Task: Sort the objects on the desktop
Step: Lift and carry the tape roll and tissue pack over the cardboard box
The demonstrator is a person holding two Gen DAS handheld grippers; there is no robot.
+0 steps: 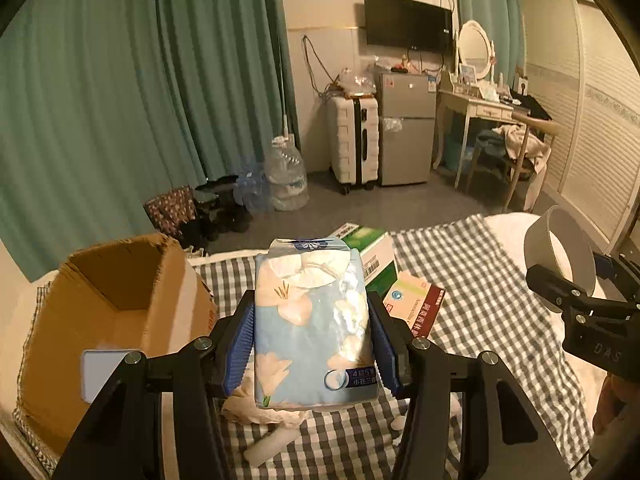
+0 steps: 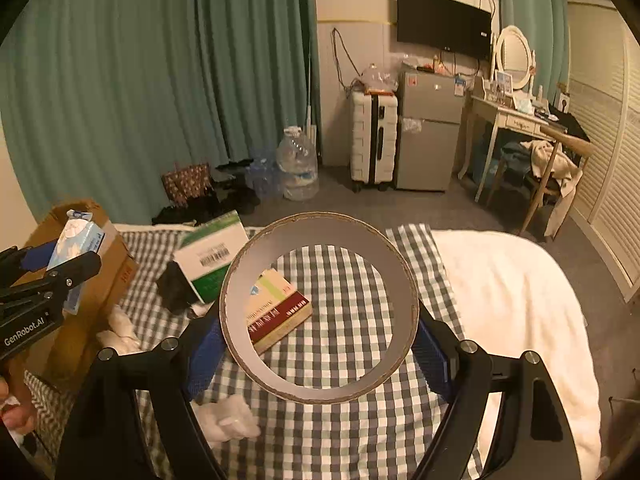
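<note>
- Left tongs (image 1: pixel 310 344): their blue pads (image 1: pixel 240 344) pinch a pale blue tissue pack (image 1: pixel 312 320) with a white flower print by its two long sides, the pack upright and lifted clear of the checked cloth (image 1: pixel 480 300).
- Right tongs (image 2: pixel 320 344): they clasp a wide cardboard ring (image 2: pixel 320 304), white inside, one blue pad against its outer wall at 9 o'clock and the other at 3 o'clock; the cloth shows through the ring's opening.
- Under the left tongs, at 6 o'clock, crumpled white paper (image 1: pixel 260 412) lies on the cloth.
- At 9 o'clock of the tissue pack stands an open cardboard box (image 1: pixel 116 300), with a pale flat card (image 1: pixel 100 368) in it.
- Just past the pack, at 1 o'clock, a book (image 1: pixel 416 304) with a dark red cover edge lies flat; a green and white carton (image 1: pixel 372 252) sits beyond it, tilted.
- The cloth covers a bed (image 2: pixel 512 300) with white bedding at 3 o'clock.
- On the floor beyond: water jugs (image 1: pixel 286 176), a white suitcase (image 1: pixel 354 144), a small grey fridge (image 1: pixel 408 128).
- Farthest: teal curtains (image 1: pixel 120 80) and a wall screen (image 1: pixel 408 24).
</note>
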